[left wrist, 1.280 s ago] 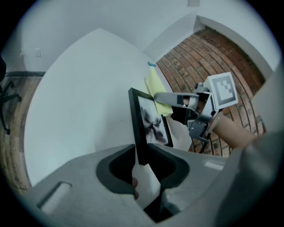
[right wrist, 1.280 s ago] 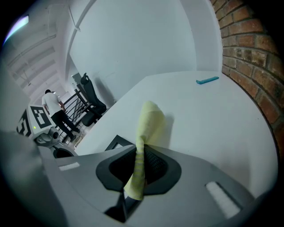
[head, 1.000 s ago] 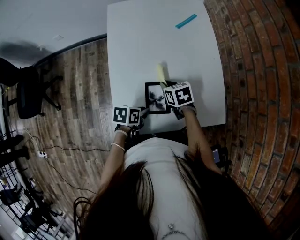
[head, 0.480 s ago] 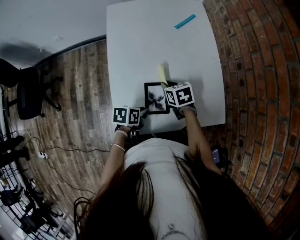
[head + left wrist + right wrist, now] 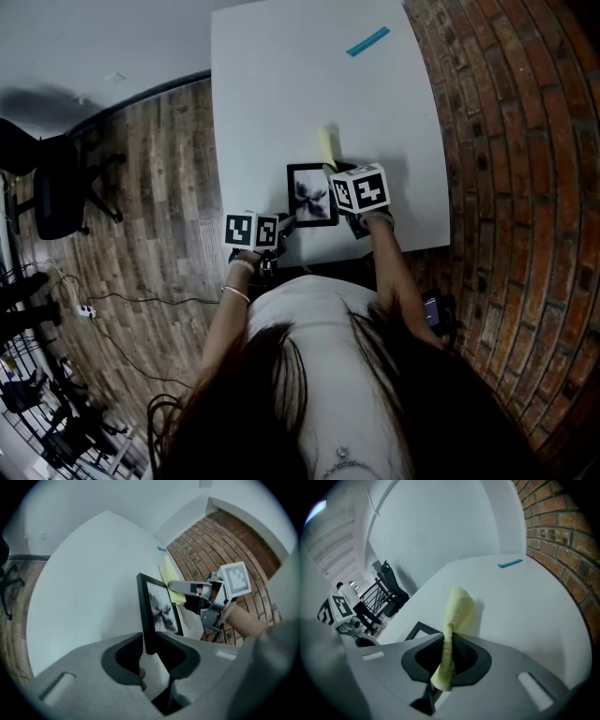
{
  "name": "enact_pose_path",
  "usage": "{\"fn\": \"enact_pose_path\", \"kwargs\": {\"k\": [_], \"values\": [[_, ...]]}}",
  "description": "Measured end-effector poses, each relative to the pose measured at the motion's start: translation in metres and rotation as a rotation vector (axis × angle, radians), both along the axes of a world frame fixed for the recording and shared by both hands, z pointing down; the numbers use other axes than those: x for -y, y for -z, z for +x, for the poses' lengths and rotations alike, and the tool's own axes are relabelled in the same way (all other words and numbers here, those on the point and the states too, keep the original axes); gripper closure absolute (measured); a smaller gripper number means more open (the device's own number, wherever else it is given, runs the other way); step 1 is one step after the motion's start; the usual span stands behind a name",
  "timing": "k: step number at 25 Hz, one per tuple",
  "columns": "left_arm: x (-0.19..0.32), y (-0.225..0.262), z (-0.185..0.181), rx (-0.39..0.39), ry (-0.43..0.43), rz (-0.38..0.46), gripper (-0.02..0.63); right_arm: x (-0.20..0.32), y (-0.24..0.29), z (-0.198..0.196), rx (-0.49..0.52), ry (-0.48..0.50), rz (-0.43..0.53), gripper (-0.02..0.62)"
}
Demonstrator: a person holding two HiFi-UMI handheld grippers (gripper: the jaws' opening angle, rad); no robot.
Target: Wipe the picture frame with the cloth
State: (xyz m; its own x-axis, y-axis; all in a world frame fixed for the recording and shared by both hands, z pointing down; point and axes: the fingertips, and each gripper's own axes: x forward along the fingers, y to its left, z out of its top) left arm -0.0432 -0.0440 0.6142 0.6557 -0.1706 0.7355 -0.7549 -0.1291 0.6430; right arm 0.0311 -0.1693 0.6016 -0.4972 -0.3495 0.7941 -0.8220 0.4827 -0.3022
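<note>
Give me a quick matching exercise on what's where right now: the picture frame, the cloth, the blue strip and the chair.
Things:
1 picture frame
2 cloth
3 blue strip
4 chair

Places:
A on the wood floor beside the table
B clamped by its edge in the left gripper
C lying at the table's far end
D pinched in the right gripper

Pairs: 1-B, 2-D, 3-C, 4-A

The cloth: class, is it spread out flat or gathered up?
Gathered up. The yellow cloth is pinched in the jaws of the right gripper and sticks up as a narrow folded strip.
</note>
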Motion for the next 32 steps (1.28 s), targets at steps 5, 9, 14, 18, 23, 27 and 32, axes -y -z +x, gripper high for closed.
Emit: {"fn": "enact_pose_path", "kwargs": {"k": [5, 9, 14, 18, 23, 27, 32], "values": [[0.000, -0.001, 0.000, 0.000, 0.006, -0.001, 0.515, 0.000, -0.001, 0.007, -0.006, -0.025, -0.005, 0.558], [-0.001, 0.001, 0.000, 0.001, 0.006, -0.001, 0.515, 0.000, 0.000, 0.010, -0.003, -0.041, -0.007, 0.559], [-0.001, 0.000, 0.000, 0.000, 0.005, 0.003, 0.515, -0.001, -0.001, 0.014, -0.007, -0.051, -0.008, 0.560], [-0.001, 0.001, -0.001, -0.001, 0.007, 0.004, 0.515, -0.002, 0.000, 0.014, -0.009, -0.059, -0.011, 0.558], [-0.001, 0.000, 0.000, -0.002, 0.006, 0.006, 0.515, -0.004, -0.001, 0.017, -0.014, -0.066, -0.009, 0.559], [-0.001, 0.001, -0.001, -0.003, 0.007, 0.005, 0.515, -0.004, 0.001, 0.018, -0.023, -0.067, 0.000, 0.559], [-0.001, 0.001, -0.001, -0.004, 0.007, 0.007, 0.515, -0.004, 0.003, 0.018, -0.033, -0.065, 0.008, 0.560]]}}
